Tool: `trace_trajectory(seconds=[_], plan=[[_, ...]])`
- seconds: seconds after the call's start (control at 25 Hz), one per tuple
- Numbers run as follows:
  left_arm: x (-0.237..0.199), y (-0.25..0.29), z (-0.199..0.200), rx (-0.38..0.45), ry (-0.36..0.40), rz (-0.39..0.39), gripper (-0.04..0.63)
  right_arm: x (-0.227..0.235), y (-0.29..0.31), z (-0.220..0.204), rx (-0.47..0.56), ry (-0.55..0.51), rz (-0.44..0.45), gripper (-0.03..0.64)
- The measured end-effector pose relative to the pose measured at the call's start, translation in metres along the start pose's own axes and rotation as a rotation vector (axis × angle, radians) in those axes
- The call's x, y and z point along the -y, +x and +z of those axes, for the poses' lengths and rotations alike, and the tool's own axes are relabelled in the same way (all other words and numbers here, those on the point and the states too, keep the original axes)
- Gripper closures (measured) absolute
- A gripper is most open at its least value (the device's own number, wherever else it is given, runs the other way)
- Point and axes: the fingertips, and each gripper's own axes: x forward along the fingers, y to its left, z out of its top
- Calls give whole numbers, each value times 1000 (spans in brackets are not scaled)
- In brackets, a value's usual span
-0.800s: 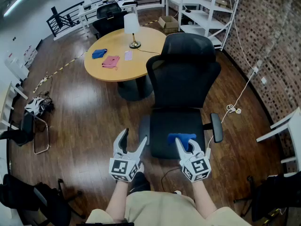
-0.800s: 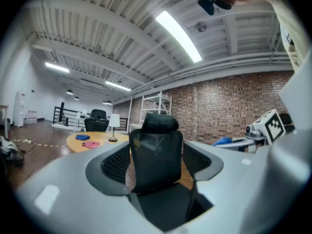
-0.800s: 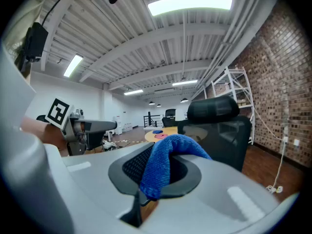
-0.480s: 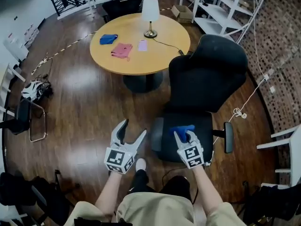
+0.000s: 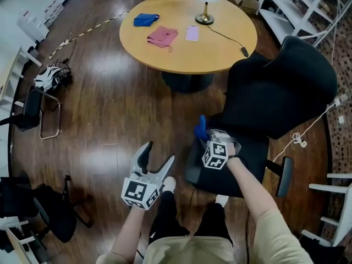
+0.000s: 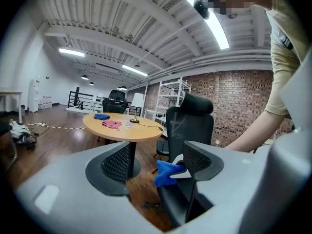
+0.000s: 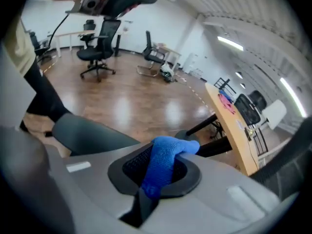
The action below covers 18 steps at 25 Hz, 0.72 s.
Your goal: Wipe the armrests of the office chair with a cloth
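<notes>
The black office chair (image 5: 278, 87) stands at the right, its left armrest (image 5: 192, 168) toward me and its right armrest (image 5: 284, 176) on the far side. My right gripper (image 5: 205, 134) is shut on a blue cloth (image 5: 201, 127) over the left side of the seat, by the far end of the left armrest. In the right gripper view the cloth (image 7: 164, 164) bulges between the jaws above the grey armrest pad (image 7: 90, 134); contact cannot be told. My left gripper (image 5: 158, 154) hangs open over the floor, left of the chair, facing the chair (image 6: 191, 123) and cloth (image 6: 167, 172).
A round wooden table (image 5: 220, 54) stands beyond the chair with a lamp (image 5: 206, 1), a pink cloth (image 5: 162, 36), a second blue cloth (image 5: 145, 19) and a phone (image 5: 192, 33). White shelving (image 5: 300, 7) is at the back right. A cable (image 5: 301, 137) trails on the floor.
My right gripper has carried the blue cloth from over the seat's middle to the chair's left side by the armrest. The head view has swung left. The left gripper stays open.
</notes>
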Motion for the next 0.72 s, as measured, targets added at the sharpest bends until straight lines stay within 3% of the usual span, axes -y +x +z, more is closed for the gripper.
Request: trace_trajectory(seconds=[0.2, 0.36, 0.72], plan=[[-7, 1, -26, -14, -26, 43, 278, -57, 35, -12, -66, -283, 160, 596], [-11, 5, -42, -28, -4, 30, 278, -91, 28, 5, 14, -267, 187, 595], [-13, 2, -52, -40, -24, 31, 278, -269, -46, 25, 164, -382, 549, 595]])
